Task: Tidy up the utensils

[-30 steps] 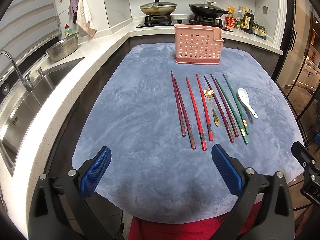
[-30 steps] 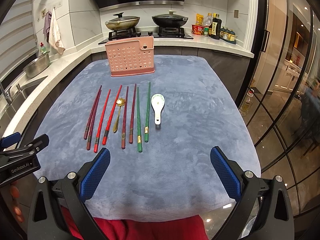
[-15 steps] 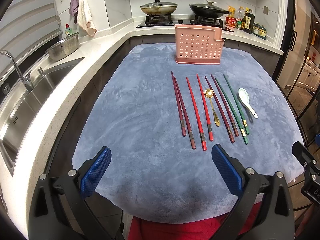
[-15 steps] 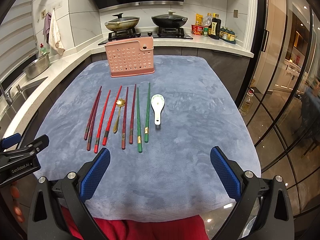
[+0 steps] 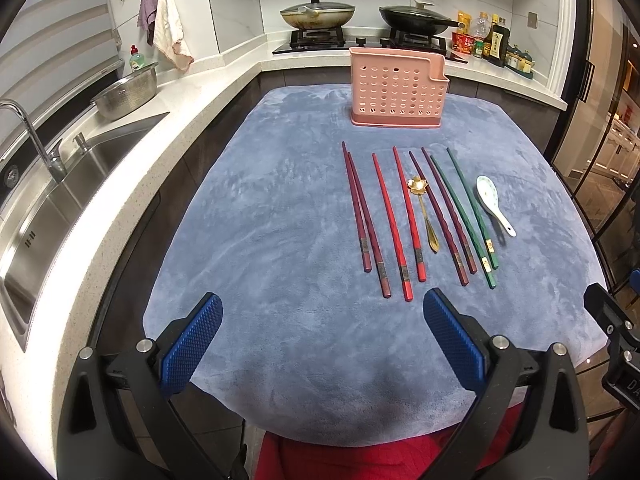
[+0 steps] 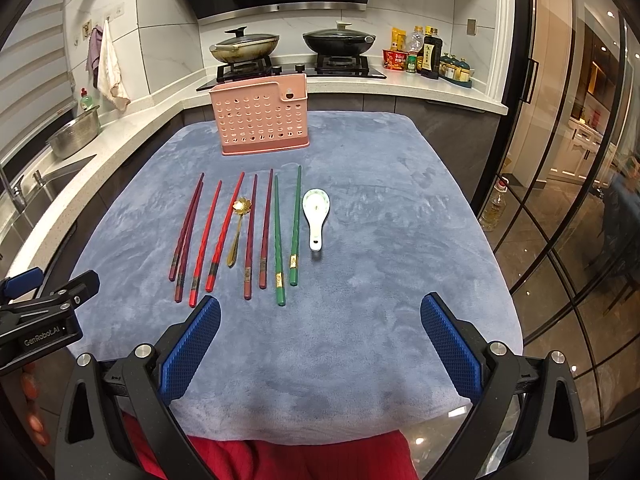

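Room to move is wide on your side of the blue cloth [image 6: 360, 208]: the stretch between your two tools and the row of sticks is bare, and so is the part to the right of the row, out to the cloth's right edge. The cloth's near edge curves just under your tools, with red fabric [image 6: 288, 456] below it. Your left gripper [image 5: 322, 344] is spread wide and holds nothing. Your right gripper [image 6: 320, 344] is spread just as wide and also holds nothing. Both hang over the near part of the cloth, not touching any stick. The chopsticks lie side by side in pairs, long way running from you toward the pink holder [image 6: 262, 120], thin tips pointing at it and thick ends toward you. From left to right you have the dark red chopsticks [image 6: 186, 232], the bright red chopsticks [image 6: 216, 236], the gold spoon [image 6: 237, 232], the maroon chopsticks [image 6: 258, 232] and the green chopsticks [image 6: 286, 232]. The white spoon [image 6: 316, 214] lies just beside the green pair, bowl far, handle toward you. The pink holder stands upright at the far end of the cloth, well apart from the stick tips. A white counter [image 5: 120, 184] runs along the left edge, with a sink [image 5: 52, 208] in it.
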### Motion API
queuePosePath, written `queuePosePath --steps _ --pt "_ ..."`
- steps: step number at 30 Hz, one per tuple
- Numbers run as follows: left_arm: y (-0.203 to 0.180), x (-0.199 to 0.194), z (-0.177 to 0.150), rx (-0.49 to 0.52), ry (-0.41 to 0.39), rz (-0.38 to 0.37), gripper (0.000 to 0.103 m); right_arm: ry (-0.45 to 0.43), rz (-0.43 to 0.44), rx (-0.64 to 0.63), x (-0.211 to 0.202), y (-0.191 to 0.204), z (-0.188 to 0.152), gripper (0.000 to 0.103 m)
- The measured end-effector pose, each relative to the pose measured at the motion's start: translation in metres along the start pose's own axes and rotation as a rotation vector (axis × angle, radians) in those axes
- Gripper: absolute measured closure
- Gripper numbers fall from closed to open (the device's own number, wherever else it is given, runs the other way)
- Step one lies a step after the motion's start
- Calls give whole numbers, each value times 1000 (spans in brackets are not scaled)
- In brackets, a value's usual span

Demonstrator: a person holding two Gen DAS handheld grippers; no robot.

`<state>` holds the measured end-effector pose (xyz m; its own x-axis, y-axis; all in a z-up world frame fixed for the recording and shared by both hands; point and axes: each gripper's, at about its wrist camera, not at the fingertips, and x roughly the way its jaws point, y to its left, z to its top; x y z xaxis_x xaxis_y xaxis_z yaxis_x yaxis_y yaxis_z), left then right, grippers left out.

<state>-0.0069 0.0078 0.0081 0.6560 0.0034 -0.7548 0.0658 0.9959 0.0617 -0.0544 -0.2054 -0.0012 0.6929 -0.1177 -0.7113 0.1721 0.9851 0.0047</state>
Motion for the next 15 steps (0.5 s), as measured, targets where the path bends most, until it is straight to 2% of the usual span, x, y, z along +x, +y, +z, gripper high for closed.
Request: queuePosePath --steps 15 --pt "1 0 0 1 1 0 7 -1 1 1 0 1 0 7"
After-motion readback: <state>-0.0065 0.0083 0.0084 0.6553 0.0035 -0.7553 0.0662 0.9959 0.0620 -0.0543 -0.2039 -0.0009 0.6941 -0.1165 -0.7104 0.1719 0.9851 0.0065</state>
